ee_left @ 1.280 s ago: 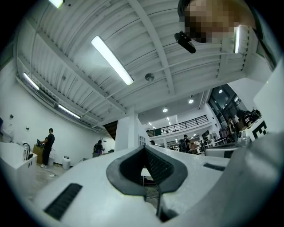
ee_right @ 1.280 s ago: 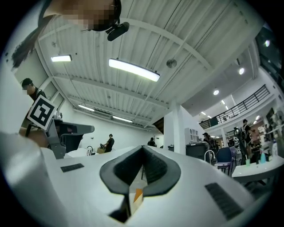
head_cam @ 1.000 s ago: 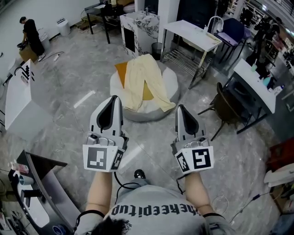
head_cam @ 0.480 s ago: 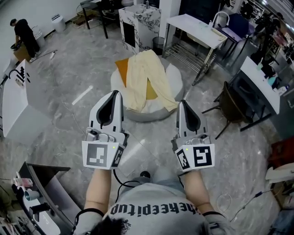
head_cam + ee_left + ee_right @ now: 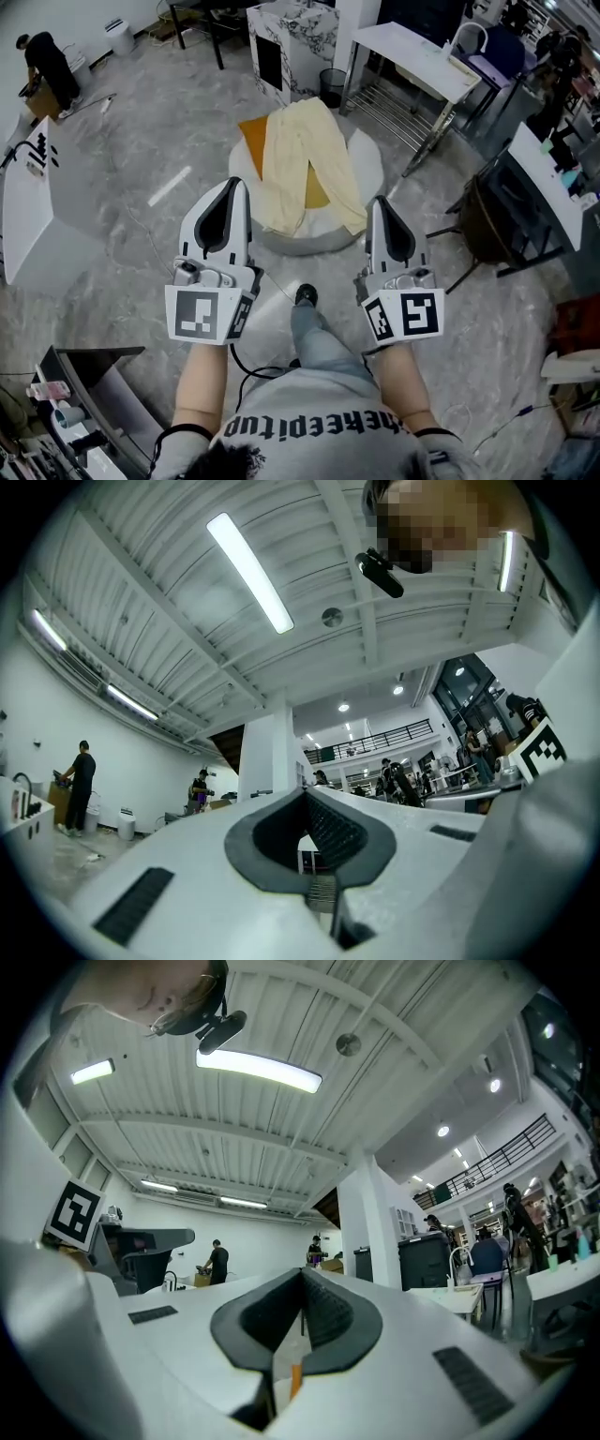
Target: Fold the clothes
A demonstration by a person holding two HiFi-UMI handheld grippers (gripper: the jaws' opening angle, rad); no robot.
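Pale yellow trousers [image 5: 298, 159] lie spread over a round white table [image 5: 370, 161] ahead of me, with an orange cloth [image 5: 254, 141] partly under them. My left gripper [image 5: 232, 184] is held short of the table's near left edge, jaws shut and empty. My right gripper [image 5: 380, 201] hovers just short of the near right edge, also shut with nothing in it. Both tilt slightly upward, so the left gripper view [image 5: 304, 791] and the right gripper view [image 5: 302, 1272] show only closed tips, ceiling and distant room. Neither touches the clothes.
A white desk [image 5: 412, 56] over a metal rack [image 5: 389, 112] stands behind the table, with a marbled cabinet [image 5: 291, 42] and a black bin [image 5: 331, 86]. A dark chair [image 5: 487, 225] is at the right and a white table [image 5: 23, 202] at the left. A person [image 5: 47, 66] works far left. My shoe [image 5: 305, 296] is forward.
Both grippers have been carried forward toward the round table, which now sits closer. A leg and shoe have stepped forward between the arms. Jaws stayed shut.
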